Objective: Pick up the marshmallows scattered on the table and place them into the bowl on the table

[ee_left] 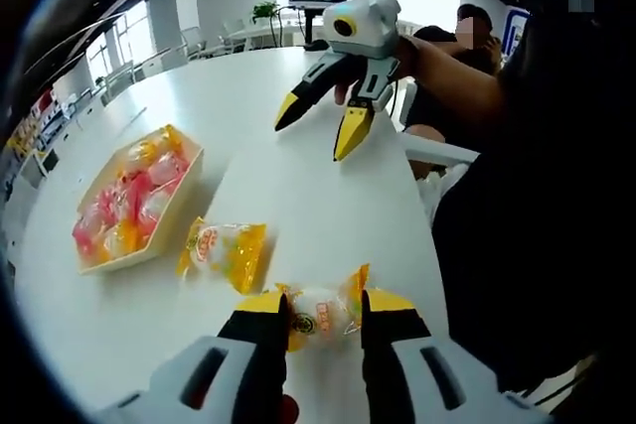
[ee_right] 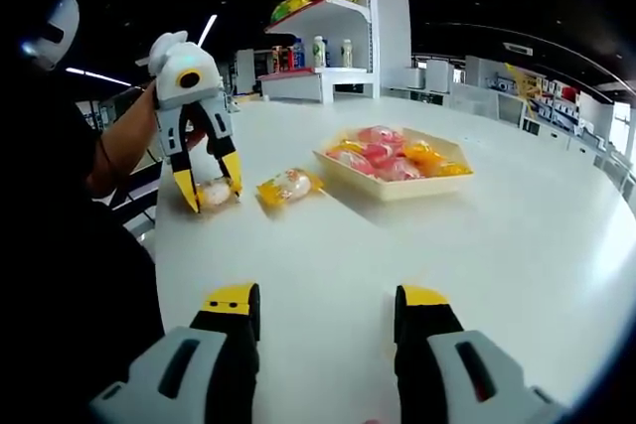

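The right gripper [ee_right: 326,313] hangs open above the white table [ee_right: 517,245]. Across it, the left gripper [ee_right: 211,192] pinches a marshmallow [ee_right: 213,194]; another marshmallow [ee_right: 288,187] lies beside the full bowl [ee_right: 396,189].

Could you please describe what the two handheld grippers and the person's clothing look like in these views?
Both grippers match: the left gripper and right gripper have pale grey-white bodies, black fingers with yellow tips, and a yellow-ringed marking on the housing. No cables are visible. The person wears a dark top.
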A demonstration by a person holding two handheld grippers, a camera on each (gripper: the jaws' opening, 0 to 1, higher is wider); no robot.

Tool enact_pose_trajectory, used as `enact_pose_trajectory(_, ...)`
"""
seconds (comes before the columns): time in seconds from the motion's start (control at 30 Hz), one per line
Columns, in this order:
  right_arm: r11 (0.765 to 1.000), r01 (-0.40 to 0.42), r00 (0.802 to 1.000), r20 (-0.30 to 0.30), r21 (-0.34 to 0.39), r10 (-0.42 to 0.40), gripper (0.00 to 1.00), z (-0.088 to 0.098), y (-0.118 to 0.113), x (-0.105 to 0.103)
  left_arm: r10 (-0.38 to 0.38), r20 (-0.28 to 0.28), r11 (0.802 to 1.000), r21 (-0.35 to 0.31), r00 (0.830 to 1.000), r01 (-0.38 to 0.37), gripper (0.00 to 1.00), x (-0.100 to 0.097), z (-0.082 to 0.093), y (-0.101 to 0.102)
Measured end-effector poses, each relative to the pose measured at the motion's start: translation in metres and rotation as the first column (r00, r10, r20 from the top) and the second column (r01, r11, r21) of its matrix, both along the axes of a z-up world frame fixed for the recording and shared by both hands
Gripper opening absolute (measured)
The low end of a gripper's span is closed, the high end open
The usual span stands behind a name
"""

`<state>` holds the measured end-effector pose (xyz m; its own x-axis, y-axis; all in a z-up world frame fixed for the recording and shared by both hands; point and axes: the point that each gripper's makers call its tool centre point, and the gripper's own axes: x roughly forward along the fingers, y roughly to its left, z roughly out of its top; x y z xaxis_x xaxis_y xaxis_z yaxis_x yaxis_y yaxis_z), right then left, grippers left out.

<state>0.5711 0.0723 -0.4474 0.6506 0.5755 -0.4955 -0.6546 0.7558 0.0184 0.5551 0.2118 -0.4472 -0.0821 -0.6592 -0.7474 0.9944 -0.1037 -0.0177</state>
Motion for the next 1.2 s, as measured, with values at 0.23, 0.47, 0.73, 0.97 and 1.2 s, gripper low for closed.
enact_pose_trajectory(0.23, 1.000, 0.002, 1.000, 0.000, 0.003, -0.002, 0.54, 0.000, 0.000, -0.001, 0.011, -0.028, 0.998, -0.054, 1.000, -0.013, 0.29, 0.000, 0.010, -0.005)
enact_pose_trajectory(0.47, 1.000, 0.003, 1.000, 0.002, 0.004, -0.003, 0.54, 0.000, -0.002, -0.001, 0.040, -0.009, 0.997, -0.073, 0.999, -0.041, 0.29, 0.007, 0.012, -0.008)
enact_pose_trajectory(0.73, 1.000, 0.006, 1.000, 0.003, 0.004, -0.006, 0.54, 0.000, -0.003, -0.001, 0.077, 0.003, 0.990, -0.115, 0.997, -0.076, 0.29, 0.014, 0.021, -0.015)
enact_pose_trajectory(0.97, 1.000, 0.006, 1.000, 0.001, 0.006, -0.006, 0.54, -0.001, -0.003, -0.001, 0.069, 0.016, 0.989, -0.131, 0.997, -0.067, 0.29, 0.008, 0.025, -0.020)
enact_pose_trajectory(1.2, 1.000, 0.004, 1.000, 0.000, 0.005, -0.004, 0.54, -0.001, -0.004, -0.001, 0.089, 0.039, 0.984, -0.155, 0.995, -0.082, 0.29, 0.015, 0.031, -0.021)
